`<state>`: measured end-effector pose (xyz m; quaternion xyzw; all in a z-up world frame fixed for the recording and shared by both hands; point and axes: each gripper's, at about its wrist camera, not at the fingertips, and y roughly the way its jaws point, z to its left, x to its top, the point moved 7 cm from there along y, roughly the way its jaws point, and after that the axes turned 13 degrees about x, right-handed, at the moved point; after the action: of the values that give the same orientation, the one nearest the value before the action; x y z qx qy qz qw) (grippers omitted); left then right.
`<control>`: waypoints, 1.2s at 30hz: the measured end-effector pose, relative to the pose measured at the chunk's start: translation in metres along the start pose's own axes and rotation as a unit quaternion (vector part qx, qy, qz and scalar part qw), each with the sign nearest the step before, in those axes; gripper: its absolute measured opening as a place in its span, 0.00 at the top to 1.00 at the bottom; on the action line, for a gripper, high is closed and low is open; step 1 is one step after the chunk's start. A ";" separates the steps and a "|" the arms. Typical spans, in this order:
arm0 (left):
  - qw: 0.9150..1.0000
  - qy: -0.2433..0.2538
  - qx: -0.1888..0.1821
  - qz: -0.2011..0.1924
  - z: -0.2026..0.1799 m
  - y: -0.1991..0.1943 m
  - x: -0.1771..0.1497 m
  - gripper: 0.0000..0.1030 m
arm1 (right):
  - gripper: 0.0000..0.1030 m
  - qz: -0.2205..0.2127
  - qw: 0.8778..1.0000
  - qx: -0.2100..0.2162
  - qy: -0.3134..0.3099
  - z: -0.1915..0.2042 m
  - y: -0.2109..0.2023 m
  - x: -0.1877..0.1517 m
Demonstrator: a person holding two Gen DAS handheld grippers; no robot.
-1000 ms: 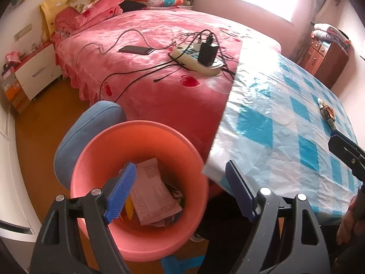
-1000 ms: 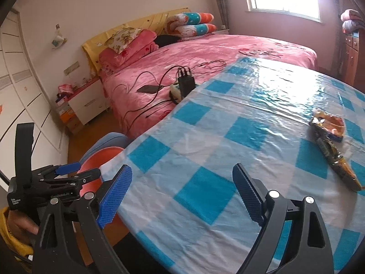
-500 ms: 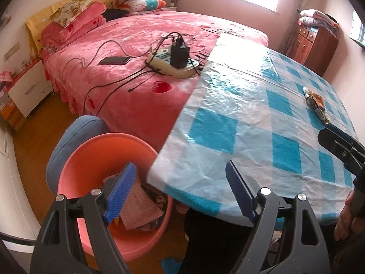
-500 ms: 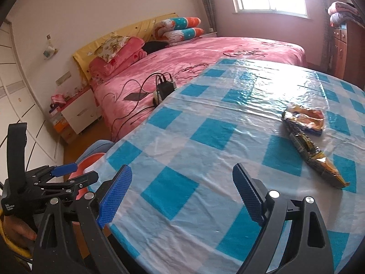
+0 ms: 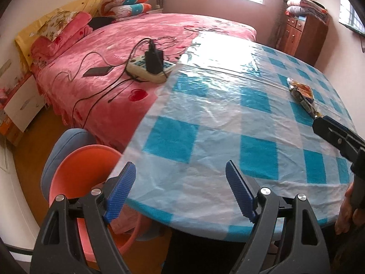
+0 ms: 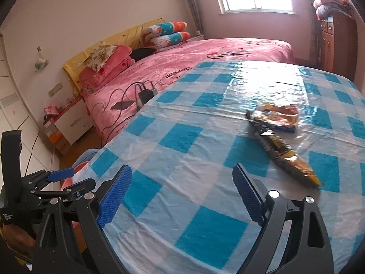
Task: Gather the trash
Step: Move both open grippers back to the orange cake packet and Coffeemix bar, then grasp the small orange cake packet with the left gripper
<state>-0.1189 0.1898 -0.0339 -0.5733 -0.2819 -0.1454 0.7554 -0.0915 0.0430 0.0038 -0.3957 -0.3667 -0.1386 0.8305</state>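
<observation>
Left wrist view
- Left gripper [image 5: 180, 191]: spread wide, nothing between its blue pads, poised over the near rim of the tabletop [image 5: 205, 118].
- Tabletop: round, under a blue-and-white checked plastic cloth.
- Trash wrappers [image 5: 302, 94]: lying flat on the far right part of the tabletop, well apart from the left gripper.
- Orange bin [image 5: 79, 173]: on the floor to the lower left, partly tucked under the tabletop edge, beside a blue stool [image 5: 66, 141].
- Right gripper [image 5: 337, 137]: enters from the right edge, its tip just beside the near end of the wrappers.
- Bed [image 5: 127, 45]: pink cover, carrying a power strip [image 5: 151, 68] and a phone [image 5: 98, 71].

Right wrist view
- Right gripper [image 6: 181, 194]: wide apart and gripping nothing, above the tabletop [image 6: 182, 159].
- Trash wrappers [image 6: 278, 137]: ahead and to the right of the gripper, one long dark packet and one crumpled orange packet touching at the far end.
- Left gripper [image 6: 63, 180]: low at the left, parted, beyond the tabletop rim.
</observation>
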 end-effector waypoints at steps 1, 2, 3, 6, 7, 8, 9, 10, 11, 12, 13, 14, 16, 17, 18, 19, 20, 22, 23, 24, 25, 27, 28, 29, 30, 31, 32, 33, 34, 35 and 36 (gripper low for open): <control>1.000 0.005 -0.001 -0.001 -0.005 -0.001 0.001 0.21 | 0.14 -0.003 1.000 -0.001 0.005 -0.005 -0.003 0.000; 1.000 0.011 -0.002 -0.002 -0.011 -0.002 0.002 0.21 | 0.14 -0.005 1.000 -0.002 0.009 -0.009 -0.005 0.001; 1.000 0.016 -0.003 -0.003 -0.016 -0.003 0.003 0.21 | 0.14 -0.009 1.000 -0.005 0.015 -0.016 -0.009 0.002; 1.000 0.028 -0.008 -0.006 -0.032 -0.006 0.009 0.21 | 0.14 -0.022 0.999 -0.013 0.030 -0.034 -0.023 0.006; 0.999 0.031 -0.010 -0.008 -0.038 -0.008 0.011 0.21 | 0.14 -0.027 0.999 -0.017 0.035 -0.041 -0.028 0.007; 0.999 0.034 -0.013 -0.010 -0.043 -0.008 0.013 0.21 | 0.14 -0.032 0.998 -0.024 0.042 -0.048 -0.034 0.008; 0.999 0.039 -0.018 -0.012 -0.051 -0.010 0.017 0.21 | 0.14 -0.035 0.998 -0.028 0.047 -0.055 -0.038 0.009; 0.999 0.041 -0.022 -0.014 -0.057 -0.011 0.020 0.21 | 0.14 -0.039 0.997 -0.033 0.054 -0.064 -0.044 0.010; 0.999 0.044 -0.026 -0.015 -0.062 -0.012 0.023 0.21 | 0.14 -0.041 0.997 -0.036 0.059 -0.069 -0.048 0.011; 0.998 0.048 -0.034 -0.017 -0.071 -0.014 0.028 0.21 | 0.14 -0.046 0.996 -0.040 0.067 -0.079 -0.054 0.013; 0.998 0.050 -0.039 -0.018 -0.078 -0.014 0.031 0.21 | 0.14 -0.050 0.995 -0.043 0.074 -0.086 -0.059 0.014; 0.997 0.054 -0.045 -0.022 -0.087 -0.016 0.036 0.21 | 0.14 -0.054 0.994 -0.044 0.080 -0.092 -0.062 0.014; 0.996 0.058 -0.055 -0.028 -0.103 -0.019 0.046 0.21 | 0.14 -0.059 0.992 -0.046 0.098 -0.107 -0.071 0.015; 0.996 0.061 -0.063 -0.033 -0.113 -0.021 0.053 0.21 | 0.14 -0.061 0.991 -0.048 0.105 -0.113 -0.074 0.015; 0.995 0.066 -0.072 -0.037 -0.124 -0.023 0.059 0.21 | 0.14 -0.064 0.990 -0.049 0.114 -0.120 -0.078 0.014; 0.994 0.071 -0.079 -0.039 -0.132 -0.023 0.065 0.21 | 0.14 -0.064 0.989 -0.050 0.121 -0.126 -0.080 0.014; 0.992 0.079 -0.089 -0.042 -0.145 -0.025 0.071 0.21 | 0.14 -0.064 0.989 -0.049 0.128 -0.132 -0.083 0.013; 0.990 0.092 -0.101 -0.044 -0.166 -0.024 0.081 0.21 | 0.14 -0.065 0.987 -0.048 0.140 -0.141 -0.087 0.011; 0.988 0.098 -0.107 -0.044 -0.177 -0.022 0.087 0.21 | 0.14 -0.066 0.986 -0.047 0.143 -0.144 -0.089 0.011; 0.987 0.103 -0.114 -0.040 -0.188 -0.019 0.092 0.21 | 0.14 -0.069 0.986 -0.047 0.147 -0.147 -0.092 0.011; 0.987 0.105 -0.118 -0.035 -0.197 -0.017 0.096 0.21 | 0.14 -0.071 0.985 -0.047 0.149 -0.151 -0.095 0.011; 0.986 0.106 -0.129 -0.024 -0.215 -0.010 0.105 0.21 | 0.14 -0.074 0.984 -0.050 0.152 -0.156 -0.099 0.011; 0.985 0.107 -0.135 -0.015 -0.224 -0.006 0.108 0.21 | 0.14 -0.075 0.984 -0.053 0.152 -0.158 -0.101 0.010; 0.984 0.106 -0.140 -0.006 -0.233 -0.001 0.112 0.21 | 0.14 -0.077 0.984 -0.056 0.153 -0.160 -0.103 0.010; 0.984 0.107 -0.144 -0.001 -0.241 0.003 0.115 0.21 | 0.14 -0.079 0.983 -0.060 0.153 -0.163 -0.107 0.010; 0.983 0.108 -0.146 0.001 -0.245 0.005 0.117 0.21 | 0.14 -0.081 0.983 -0.061 0.155 -0.166 -0.110 0.009; 0.983 0.114 -0.146 0.003 -0.253 0.010 0.120 0.21 | 0.14 -0.082 0.982 -0.061 0.157 -0.168 -0.111 0.009; 0.983 0.117 -0.143 0.005 -0.257 0.013 0.121 0.21 | 0.14 -0.084 0.982 -0.060 0.161 -0.171 -0.114 0.009; 0.983 0.121 -0.137 0.008 -0.262 0.018 0.124 0.21 | 0.14 -0.086 0.981 -0.059 0.164 -0.174 -0.115 0.007; 0.983 0.125 -0.133 0.013 -0.267 0.023 0.126 0.21 | 0.14 -0.086 0.980 -0.058 0.168 -0.176 -0.116 0.006; 0.982 0.129 -0.133 0.019 -0.271 0.027 0.128 0.21 | 0.14 -0.086 0.980 -0.056 0.170 -0.177 -0.116 0.006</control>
<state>0.0684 -0.0460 -0.0295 -0.6505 -0.1490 -0.2399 0.7050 -0.0593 -0.1667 -0.0014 -0.3795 -0.2445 -0.2948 0.8422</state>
